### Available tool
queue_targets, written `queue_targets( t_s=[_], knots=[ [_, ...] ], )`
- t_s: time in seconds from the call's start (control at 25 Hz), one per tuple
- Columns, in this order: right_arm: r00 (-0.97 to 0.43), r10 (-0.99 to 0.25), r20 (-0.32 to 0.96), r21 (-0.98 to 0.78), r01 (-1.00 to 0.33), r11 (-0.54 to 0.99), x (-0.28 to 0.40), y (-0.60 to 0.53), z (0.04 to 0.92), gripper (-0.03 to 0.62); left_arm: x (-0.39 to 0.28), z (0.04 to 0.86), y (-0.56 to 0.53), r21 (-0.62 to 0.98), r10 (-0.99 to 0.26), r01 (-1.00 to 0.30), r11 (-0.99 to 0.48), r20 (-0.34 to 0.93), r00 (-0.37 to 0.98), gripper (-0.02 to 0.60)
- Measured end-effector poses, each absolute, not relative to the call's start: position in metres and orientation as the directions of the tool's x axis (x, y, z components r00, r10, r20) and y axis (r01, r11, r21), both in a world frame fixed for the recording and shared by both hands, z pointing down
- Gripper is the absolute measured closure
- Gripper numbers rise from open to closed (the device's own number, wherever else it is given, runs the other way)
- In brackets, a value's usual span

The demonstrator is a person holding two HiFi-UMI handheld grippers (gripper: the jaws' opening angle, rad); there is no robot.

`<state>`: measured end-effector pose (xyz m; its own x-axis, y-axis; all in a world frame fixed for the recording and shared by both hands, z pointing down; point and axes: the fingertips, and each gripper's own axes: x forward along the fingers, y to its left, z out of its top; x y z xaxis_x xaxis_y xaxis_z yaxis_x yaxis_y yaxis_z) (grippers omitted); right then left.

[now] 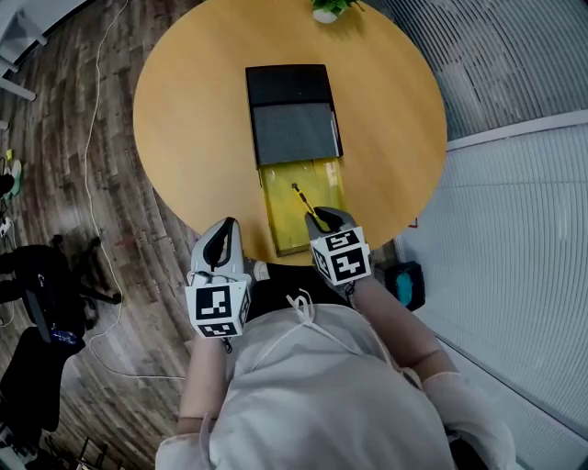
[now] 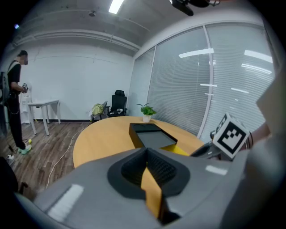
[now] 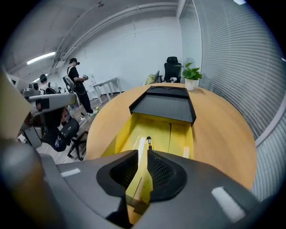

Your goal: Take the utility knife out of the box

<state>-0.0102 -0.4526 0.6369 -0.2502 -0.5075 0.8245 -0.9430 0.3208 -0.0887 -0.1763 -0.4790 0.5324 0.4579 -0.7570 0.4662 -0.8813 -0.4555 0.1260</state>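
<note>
1. Right gripper view: the fingers of the right gripper are spread a little. Nothing is between them.
2. Past the gap, a bit farther off, lies the utility knife. It is thin and dark. It lies flat on the floor of the yellow box and the fingers do not touch it.
3. From the head view, the right gripper hangs over the near end of the yellow box. The utility knife runs slanted, with its near end close to the fingertips.
4. The fingers of the left gripper are pressed together at the tips and hold nothing.
5. The left gripper is at the near edge of the table, left of the box and apart from it.
6. The far part of the box is under a dark lid, seen from both grippers too.
7. The table is round and made of wood.
8. A small plant pot stands at its far edge, beyond the box.
9. Far off in the room a person stands on the wood floor, and a black chair stands by the wall.
</note>
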Motion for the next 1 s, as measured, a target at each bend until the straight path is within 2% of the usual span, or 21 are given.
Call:
queue_targets(
  t_s=[0.24, 0.52, 1.0],
  knots=[
    [-0.227, -0.401, 0.887, -0.058, -0.918, 0.392, -0.008, -0.482, 0.681, 0.496, -0.172, 0.55, -0.511, 0.157, -0.748, -0.896, -0.416, 0.502, 0.435, 0.575],
    [-0.198, -0.309, 0.93, -0.05, -0.903, 0.426, -0.009, -0.493, 0.71, 0.502, -0.167, 0.565, -0.521, 0.165, -0.73, -0.895, -0.415, 0.527, 0.436, 0.575],
    [-0.193, -0.307, 0.932, -0.038, -0.894, 0.447, -0.009, -0.493, 0.71, 0.531, -0.169, 0.568, -0.519, 0.159, -0.725, -0.899, -0.409, 0.541, 0.426, 0.575]
  ],
)
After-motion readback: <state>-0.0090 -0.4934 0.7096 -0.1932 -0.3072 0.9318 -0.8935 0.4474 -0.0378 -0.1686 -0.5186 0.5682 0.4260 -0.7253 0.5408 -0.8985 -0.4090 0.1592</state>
